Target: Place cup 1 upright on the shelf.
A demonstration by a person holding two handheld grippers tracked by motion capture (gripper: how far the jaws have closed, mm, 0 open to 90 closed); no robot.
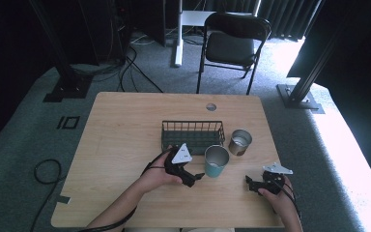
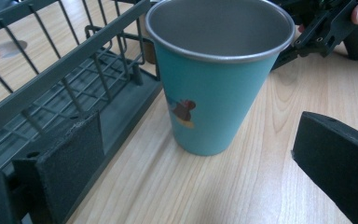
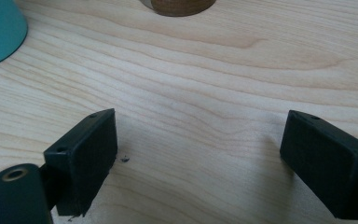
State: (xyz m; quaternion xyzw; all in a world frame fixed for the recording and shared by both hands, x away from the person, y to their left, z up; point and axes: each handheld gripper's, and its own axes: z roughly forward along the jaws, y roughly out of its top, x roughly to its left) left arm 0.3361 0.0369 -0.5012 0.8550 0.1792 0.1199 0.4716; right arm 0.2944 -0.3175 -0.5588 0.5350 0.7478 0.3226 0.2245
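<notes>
In the high view, a teal metal cup with a silver rim [image 1: 216,161] stands upright on the light wooden counter [image 1: 125,140], just in front of the right end of a dark wire basket [image 1: 192,134]. A second, brown-sided metal cup [image 1: 240,142] stands just to its right, beside the basket's right end. The left gripper [image 1: 196,177] sits close to the teal cup's left side, its jaws pointing at the cup's base — near, not visibly touching. The right gripper [image 1: 249,183] rests low over the counter, to the right of the teal cup and clear of it.

In the left gripper view, the teal cup [image 2: 214,84] stands between and beyond the two black jaws, which are spread wide with bare wood under them; nothing is clamped. The cup carries a small dark picture on its wall. The wire basket [image 2: 60,88] runs along the left, next to the cup. The right gripper [image 2: 326,32] lies beyond the cup, a fingertip on it.

In the right gripper view, the jaws stand well apart over bare counter [image 3: 200,116] — holding nothing. The teal cup's edge [image 3: 0,28] shows at the upper left, the brown cup's base [image 3: 179,5] at the top.
</notes>
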